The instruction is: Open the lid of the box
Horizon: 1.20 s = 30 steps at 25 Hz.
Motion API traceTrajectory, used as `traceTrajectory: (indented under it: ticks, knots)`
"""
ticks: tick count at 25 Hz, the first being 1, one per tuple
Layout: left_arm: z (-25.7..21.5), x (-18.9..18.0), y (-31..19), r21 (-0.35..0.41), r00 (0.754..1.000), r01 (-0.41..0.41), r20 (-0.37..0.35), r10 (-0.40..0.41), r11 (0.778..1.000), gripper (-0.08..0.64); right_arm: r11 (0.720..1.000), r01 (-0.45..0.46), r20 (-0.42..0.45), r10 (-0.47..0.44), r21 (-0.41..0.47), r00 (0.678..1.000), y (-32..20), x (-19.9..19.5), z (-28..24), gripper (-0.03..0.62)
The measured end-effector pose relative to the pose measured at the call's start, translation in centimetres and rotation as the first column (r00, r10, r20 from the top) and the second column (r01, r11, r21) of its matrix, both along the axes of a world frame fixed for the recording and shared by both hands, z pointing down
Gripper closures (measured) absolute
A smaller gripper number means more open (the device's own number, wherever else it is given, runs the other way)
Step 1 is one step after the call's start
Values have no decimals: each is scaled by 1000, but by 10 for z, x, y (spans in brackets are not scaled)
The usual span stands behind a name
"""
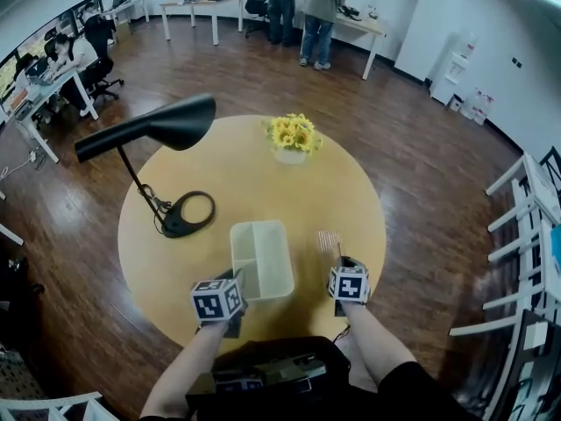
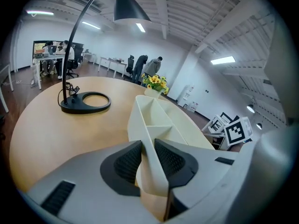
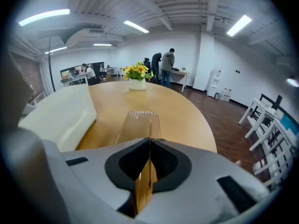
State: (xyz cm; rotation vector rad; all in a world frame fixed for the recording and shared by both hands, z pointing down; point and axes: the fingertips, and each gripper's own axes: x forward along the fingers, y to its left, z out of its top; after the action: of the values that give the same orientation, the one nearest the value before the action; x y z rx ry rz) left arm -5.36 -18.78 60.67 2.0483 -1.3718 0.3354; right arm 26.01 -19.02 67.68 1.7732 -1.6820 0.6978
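Note:
A cream box (image 1: 260, 257) with inner dividers stands lidless near the front of the round wooden table (image 1: 166, 261). My left gripper (image 1: 237, 275) straddles its near left wall; in the left gripper view the wall of the box (image 2: 154, 111) runs between the pads of that gripper (image 2: 148, 160), which lie against it on both sides. To the box's right, the clear ribbed lid (image 1: 329, 240) lies low over the table. My right gripper (image 1: 341, 260) is shut on its near edge, and the lid (image 3: 138, 122) reaches forward from that gripper (image 3: 149, 160).
A black desk lamp (image 1: 149, 130) stands at the table's left, its ring base (image 1: 188, 213) just left of the box. A pot of yellow flowers (image 1: 292, 137) sits at the far edge. People stand and sit at desks far behind. White chairs (image 1: 526, 226) stand at the right.

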Motion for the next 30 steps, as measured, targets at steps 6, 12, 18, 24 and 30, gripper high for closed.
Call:
traceTrajectory:
  ticks: [6,12,18,24,30]
  knots:
    - [-3,-4,3,20,998,6,-56,-5,1000,471,1000,10,35,-10,-1,999,-2,-11,22,581]
    - [-5,-2,6,36,999,18,-50,-16,999,472,1000,-2,39,2,-21,999,-2,-10,38,580]
    - [-5,-1,4,46,999,5,-52,-3,999,471,998,-39,101,45,-58,994,8,-5,50,484]
    - [-11,-16,14,62,998,17,-69,-13,998,474,998,-44,175,38,35,984,9,-19,23,482]
    - [-55,-37,1,202,980,102,-191,-63,974,508,956,-9,227,-61,293,972,-4,-17,-70,515]
